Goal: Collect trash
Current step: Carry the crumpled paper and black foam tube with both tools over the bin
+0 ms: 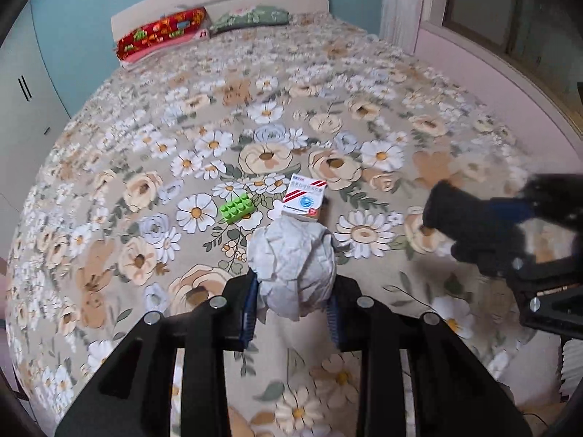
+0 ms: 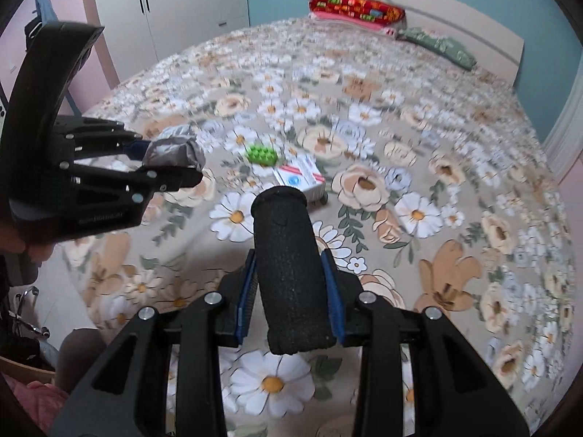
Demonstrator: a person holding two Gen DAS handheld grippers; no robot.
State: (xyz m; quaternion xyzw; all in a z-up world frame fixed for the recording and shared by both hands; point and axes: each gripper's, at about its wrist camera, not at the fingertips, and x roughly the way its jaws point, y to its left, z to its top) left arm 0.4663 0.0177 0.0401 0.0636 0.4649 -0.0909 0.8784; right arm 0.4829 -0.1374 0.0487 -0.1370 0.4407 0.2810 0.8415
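Left gripper (image 1: 291,313): the fingers are closed around one crumpled ball of grey-white paper (image 1: 293,269), which is held clear above the bed with the floral-print cover (image 1: 145,153). Right gripper (image 2: 289,306): the fingers are closed around one black cylindrical foam tube (image 2: 288,273), which stands out forward between the blue pads (image 2: 244,298). Both loads are therefore off the bed and in hand.

Step in hand, as judged: carry both held items to a trash container. No container is identifiable in either view.

Procedure for a clean carry:
1. Maintain closing pressure on both grippers. The paper ball is light and compressible and could slip if pressure eases.
2. The foam tube is gripped near its lower part. Keep it from tilting out of the pads.
3. Keep the two grippers apart so the loads do not collide.
4. Release only once each load is directly over the container.

Items on the bed cover, counted:
- One white cardboard box with red stripes and a blue round logo (image 1: 304,198), probably trash to collect.
- One bright green studded plastic building brick (image 1: 237,209), just beside the box. It is probably not trash.

At the headboard: one red patterned pillow (image 1: 160,34) and one green floral pillow (image 1: 251,18).
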